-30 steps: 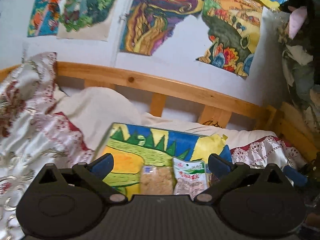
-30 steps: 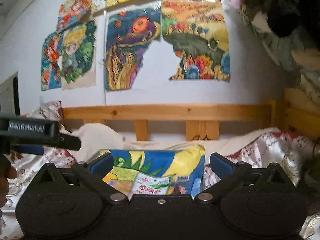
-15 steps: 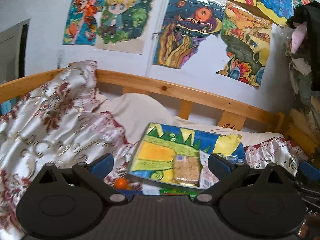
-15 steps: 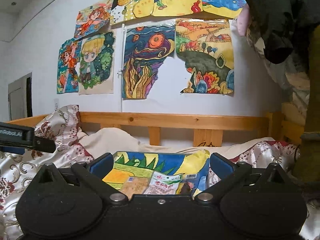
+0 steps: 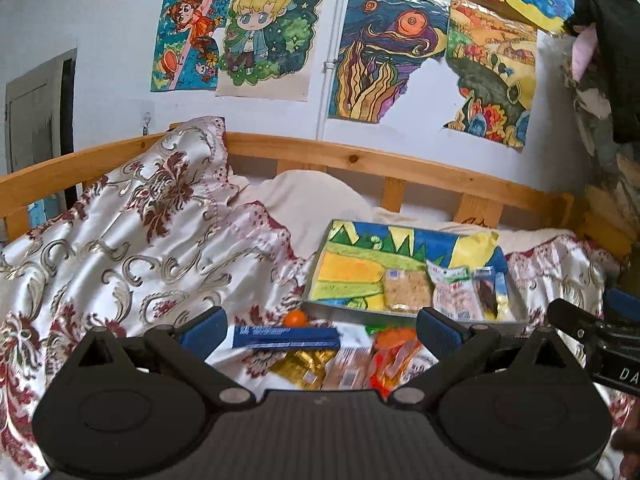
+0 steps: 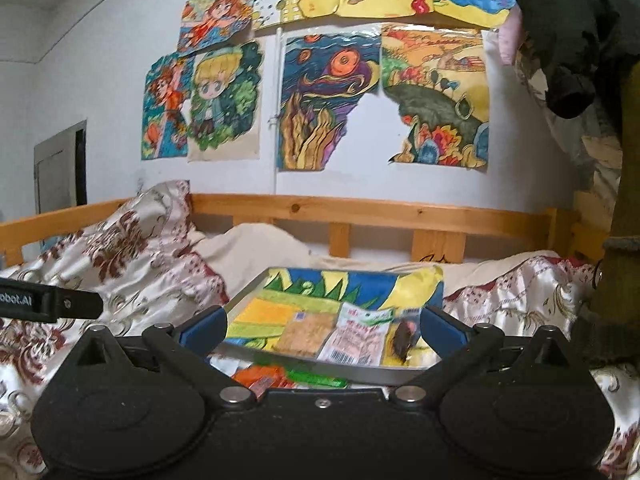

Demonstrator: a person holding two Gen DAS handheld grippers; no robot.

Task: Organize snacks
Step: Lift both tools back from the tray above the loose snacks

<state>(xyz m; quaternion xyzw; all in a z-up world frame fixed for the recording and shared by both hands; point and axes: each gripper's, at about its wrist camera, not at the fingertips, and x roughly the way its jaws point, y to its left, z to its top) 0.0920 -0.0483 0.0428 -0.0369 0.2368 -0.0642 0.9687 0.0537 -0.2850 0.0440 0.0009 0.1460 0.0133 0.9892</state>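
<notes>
A tray (image 5: 352, 264) lined with a bright painting lies on the bed. On its near edge sit a tan cracker pack (image 5: 406, 286), a white and green packet (image 5: 454, 292) and a small dark snack pack (image 5: 486, 290). The tray (image 6: 248, 298) and these packs also show in the right wrist view. Loose snacks lie on the quilt in front of the tray: a blue bar (image 5: 284, 338), a gold pack (image 5: 306, 362), orange wrappers (image 5: 394, 354) and a small orange ball (image 5: 296, 317). My left gripper (image 5: 322, 330) is open and empty above the loose snacks. My right gripper (image 6: 322, 326) is open and empty, just short of the tray.
A patterned satin quilt (image 5: 120, 248) is heaped on the left and a white pillow (image 5: 316, 204) lies behind the tray. A wooden bed rail (image 5: 360, 160) runs along the wall under paintings. Clothes (image 6: 568, 40) hang at the right.
Both grippers have pulled back and lifted away from the tray. The loose snacks in front of the tray have come into view. Both stay open.
</notes>
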